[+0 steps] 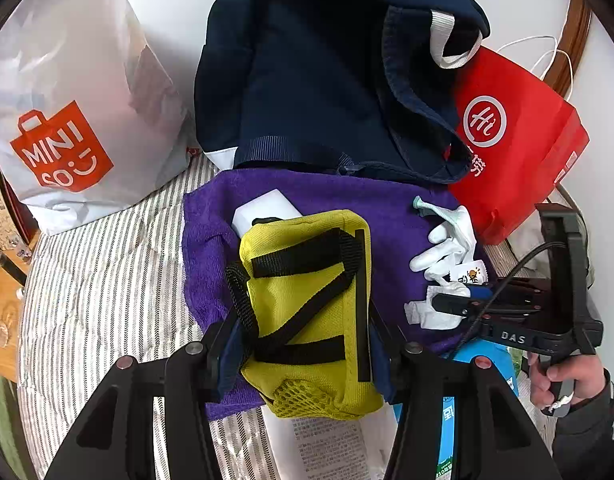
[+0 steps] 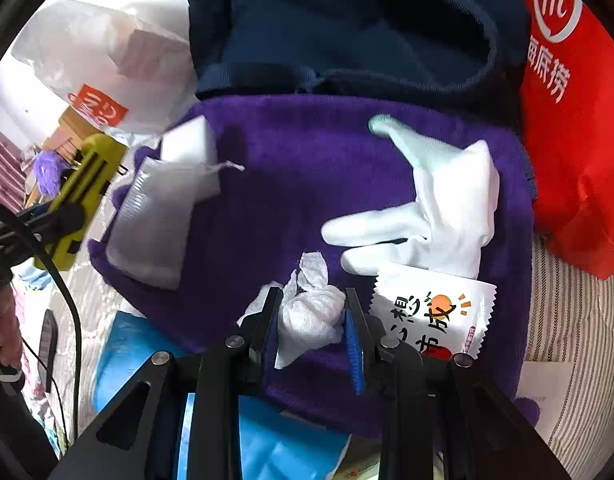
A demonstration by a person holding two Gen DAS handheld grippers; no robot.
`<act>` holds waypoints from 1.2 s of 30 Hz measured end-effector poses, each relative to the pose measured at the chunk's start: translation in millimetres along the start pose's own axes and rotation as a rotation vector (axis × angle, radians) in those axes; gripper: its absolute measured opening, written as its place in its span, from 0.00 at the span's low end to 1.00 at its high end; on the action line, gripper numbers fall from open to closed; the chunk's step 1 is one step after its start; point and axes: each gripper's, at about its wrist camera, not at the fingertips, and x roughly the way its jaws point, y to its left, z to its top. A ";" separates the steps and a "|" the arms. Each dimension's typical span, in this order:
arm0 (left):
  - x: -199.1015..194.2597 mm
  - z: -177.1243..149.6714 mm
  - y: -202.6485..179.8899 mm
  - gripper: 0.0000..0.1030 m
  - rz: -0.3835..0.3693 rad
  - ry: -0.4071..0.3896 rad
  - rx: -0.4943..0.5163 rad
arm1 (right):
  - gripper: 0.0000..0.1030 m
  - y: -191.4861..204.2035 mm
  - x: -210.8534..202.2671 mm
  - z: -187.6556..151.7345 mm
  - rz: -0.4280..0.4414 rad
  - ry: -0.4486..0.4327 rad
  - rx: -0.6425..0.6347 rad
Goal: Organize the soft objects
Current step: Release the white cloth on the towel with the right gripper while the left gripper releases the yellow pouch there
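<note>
A big dark blue backpack stands at the back of the striped bed cover, with its mouth open toward the grippers. A white MINISO bag sits on one side of it and a red paper bag on the other. In front of the backpack lies a purple towel, spread flat, and the small things rest on it.

The left gripper holds a yellow pouch with black straps. Its fingers squeeze the pouch from both sides, low down near the netted end. The pouch's long side points away from the gripper, toward the backpack just past the towel. So the open bag lies straight ahead of this gripper.

A white glove lies on the towel, fingers spread. Touching its cuff is a white snack packet with an orange picture. A white drawstring pouch and a white block lie on the far side of the towel.

The right gripper is closed on a crumpled white tissue, the smallest thing here. The tissue sits right between its fingers, low over the towel's near edge. The glove is just ahead of this gripper and a bit to its right, so the right hand is the nearer one for it.
</note>
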 end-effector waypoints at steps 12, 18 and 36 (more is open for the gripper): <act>12.5 2.4 -2.2 0.49 -0.008 0.017 0.014 | 0.59 -10.8 -5.7 4.0 0.032 -0.028 0.009; 19.7 5.1 -8.9 0.49 -0.008 0.031 0.030 | 0.59 -12.9 -23.8 4.9 0.036 -0.065 0.027; 69.9 11.9 -40.2 0.51 0.017 0.093 0.068 | 0.59 -41.5 -101.6 -31.6 -0.031 -0.208 0.123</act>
